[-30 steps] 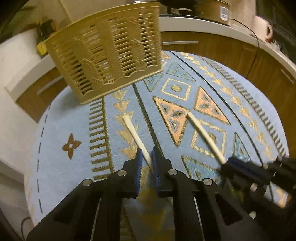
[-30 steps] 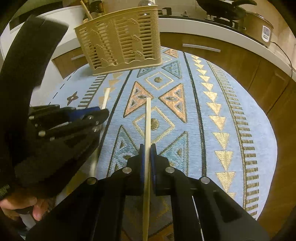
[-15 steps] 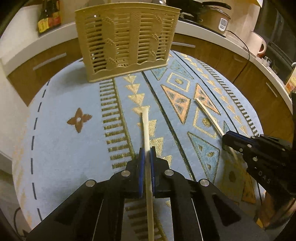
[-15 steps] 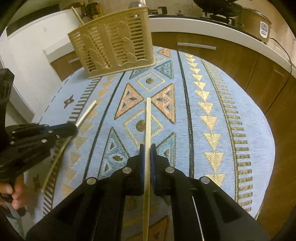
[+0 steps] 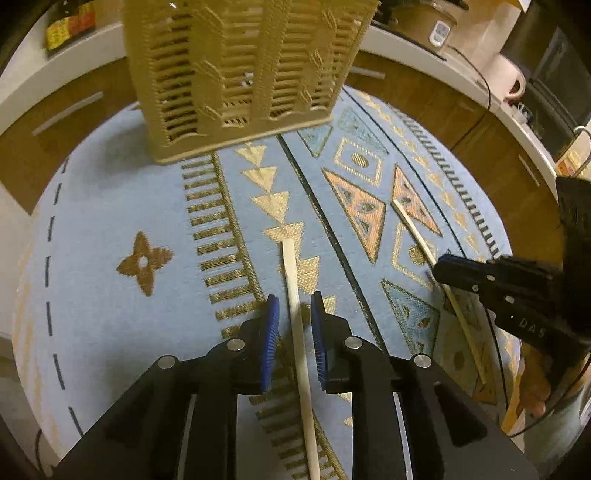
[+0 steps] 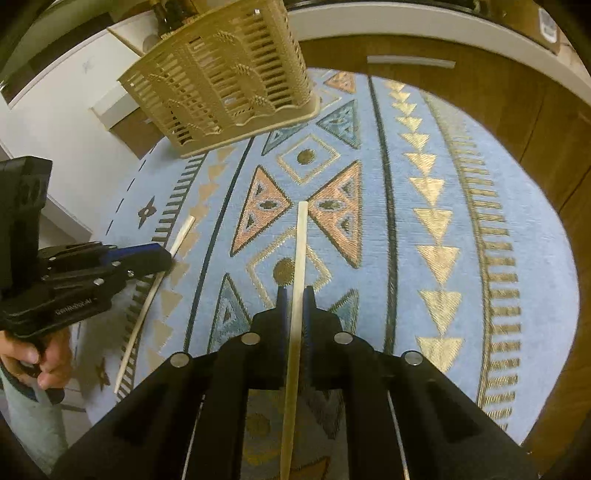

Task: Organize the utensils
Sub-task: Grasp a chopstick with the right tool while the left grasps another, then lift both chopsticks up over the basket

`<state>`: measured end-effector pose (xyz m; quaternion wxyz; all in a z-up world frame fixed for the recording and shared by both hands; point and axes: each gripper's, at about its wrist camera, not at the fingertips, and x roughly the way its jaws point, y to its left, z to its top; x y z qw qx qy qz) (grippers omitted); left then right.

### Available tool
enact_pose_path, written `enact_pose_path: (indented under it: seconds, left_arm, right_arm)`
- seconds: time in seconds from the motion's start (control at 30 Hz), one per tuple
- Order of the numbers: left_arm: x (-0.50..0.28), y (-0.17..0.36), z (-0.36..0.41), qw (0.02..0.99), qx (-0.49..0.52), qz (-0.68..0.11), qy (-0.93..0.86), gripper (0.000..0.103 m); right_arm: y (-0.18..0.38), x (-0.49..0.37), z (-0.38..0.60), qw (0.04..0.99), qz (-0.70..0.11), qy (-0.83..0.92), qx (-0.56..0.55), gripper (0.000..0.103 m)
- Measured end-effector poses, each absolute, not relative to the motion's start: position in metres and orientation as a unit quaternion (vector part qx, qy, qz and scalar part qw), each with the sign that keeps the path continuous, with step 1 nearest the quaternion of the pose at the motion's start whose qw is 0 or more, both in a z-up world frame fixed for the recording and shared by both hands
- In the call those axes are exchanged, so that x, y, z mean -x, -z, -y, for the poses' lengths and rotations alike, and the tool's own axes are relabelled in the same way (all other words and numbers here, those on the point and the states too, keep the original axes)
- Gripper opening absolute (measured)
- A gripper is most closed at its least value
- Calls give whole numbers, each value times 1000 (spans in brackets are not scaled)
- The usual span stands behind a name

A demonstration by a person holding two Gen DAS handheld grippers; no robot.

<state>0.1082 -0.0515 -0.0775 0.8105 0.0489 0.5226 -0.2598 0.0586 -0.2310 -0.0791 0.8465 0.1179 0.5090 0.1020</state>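
Observation:
A beige slatted utensil basket (image 5: 240, 74) (image 6: 221, 81) stands at the far side of a round table under a blue patterned cloth (image 5: 110, 221). My left gripper (image 5: 293, 314) is opening: its blue pads stand apart on both sides of a pale chopstick (image 5: 291, 273) that lies along the cloth. My right gripper (image 6: 295, 295) is opening too, and a second chopstick (image 6: 300, 243) runs between its pads with a thin gap on the left. Each wrist view shows the other gripper (image 5: 480, 277) (image 6: 110, 258) over its own chopstick (image 5: 413, 229) (image 6: 183, 232).
Wooden cabinets with a white counter curve around behind the table. A rice cooker (image 5: 424, 18) and a mug (image 5: 506, 74) stand on the counter. A person's hand (image 6: 33, 354) holds the left gripper's handle. A white wall is at the left.
Both grippers have moved toward the basket, which now looks larger and closer. Both pairs of pads, earlier shut on their chopsticks, have parted, the left pair more widely.

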Motion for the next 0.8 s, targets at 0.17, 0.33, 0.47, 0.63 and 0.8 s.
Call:
enact_pose_path:
  seconds: [0.17, 0.33, 0.47, 0.63, 0.8]
  left_arm:
    - [-112, 77, 64, 801, -78, -529, 269, 25]
    - [-112, 78, 70, 797, -90, -531, 274, 29]
    - [-116, 78, 77, 791, -100, -539, 271, 30]
    - [-111, 80, 95, 797, -154, -534, 238, 25]
    - [-106, 80, 101, 813, -174, -514, 212, 4]
  right_arm:
    - [77, -71, 228, 838, -521, -111, -118, 20]
    - [74, -77, 222, 843, -521, -101, -90, 35]
    - [74, -82, 216, 837, -534, -97, -65, 35]
    - [74, -85, 195, 834, -548, -66, 22, 19]
    - [73, -80, 183, 833, -546, -68, 55, 4]
